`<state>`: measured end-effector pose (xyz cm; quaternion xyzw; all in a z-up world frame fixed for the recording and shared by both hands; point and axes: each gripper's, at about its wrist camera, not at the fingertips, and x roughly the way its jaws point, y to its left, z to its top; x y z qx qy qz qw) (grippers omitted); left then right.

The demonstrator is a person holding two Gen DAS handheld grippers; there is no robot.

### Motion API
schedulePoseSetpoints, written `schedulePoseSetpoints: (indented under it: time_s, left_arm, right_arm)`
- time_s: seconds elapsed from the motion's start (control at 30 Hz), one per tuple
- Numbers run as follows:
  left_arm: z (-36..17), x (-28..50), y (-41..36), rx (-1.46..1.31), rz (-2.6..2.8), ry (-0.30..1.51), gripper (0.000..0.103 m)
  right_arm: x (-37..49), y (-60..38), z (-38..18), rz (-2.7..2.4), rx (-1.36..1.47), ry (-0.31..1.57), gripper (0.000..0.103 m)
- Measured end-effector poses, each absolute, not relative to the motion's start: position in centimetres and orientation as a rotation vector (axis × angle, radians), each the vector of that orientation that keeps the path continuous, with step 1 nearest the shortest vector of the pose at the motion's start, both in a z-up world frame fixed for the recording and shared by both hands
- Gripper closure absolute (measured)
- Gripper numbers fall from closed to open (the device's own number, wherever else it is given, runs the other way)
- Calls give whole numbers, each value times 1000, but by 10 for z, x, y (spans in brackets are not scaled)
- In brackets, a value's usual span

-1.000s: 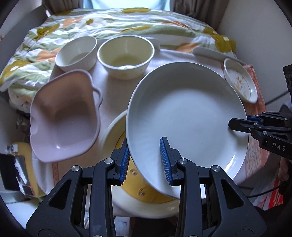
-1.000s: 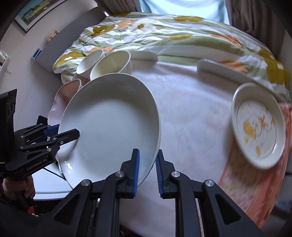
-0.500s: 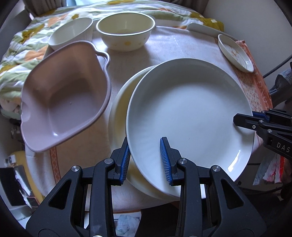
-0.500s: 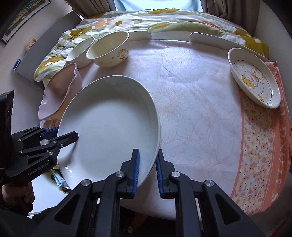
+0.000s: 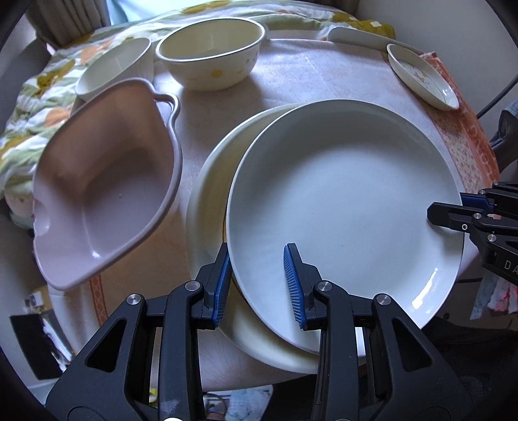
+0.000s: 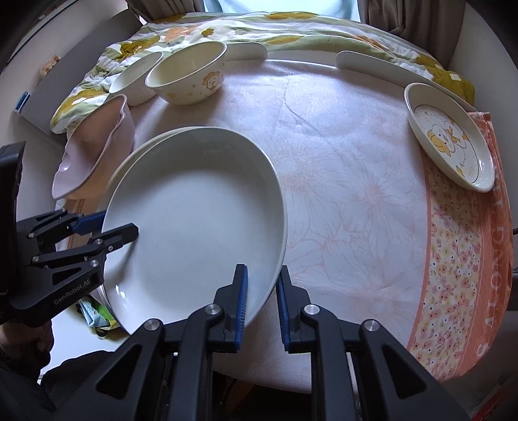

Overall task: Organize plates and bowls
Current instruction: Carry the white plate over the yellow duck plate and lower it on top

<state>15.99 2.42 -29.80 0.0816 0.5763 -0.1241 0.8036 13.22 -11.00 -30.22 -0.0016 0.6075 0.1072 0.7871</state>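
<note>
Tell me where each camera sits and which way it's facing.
Left wrist: on the left hand-held gripper, looking across the white plate toward the bowls; the right hand-held gripper shows at the plate's far rim.
Right wrist: on the right hand-held gripper, looking across the table; the left one shows.
Both views share the white plate.

A home bedroom: a floral quilt [image 6: 275, 30] bunched behind the cloth-covered table [image 6: 340, 168], curtains [image 5: 68, 19] beyond it, a cartoon-chick dish [image 6: 450, 136] on the table
</note>
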Motion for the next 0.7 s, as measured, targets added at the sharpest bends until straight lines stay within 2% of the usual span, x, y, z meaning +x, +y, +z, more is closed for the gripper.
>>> schedulePoseSetpoints:
  time_s: [0.33,0.7]
  left_arm:
    - [-296,151,-2,448,-185,1154,74]
    - [-296,148,1,452,-187,1141,74]
  right_arm:
    - [133,-107,-302,232,-33,1309,87]
    - [132,-101,-302,195,-71,1299,87]
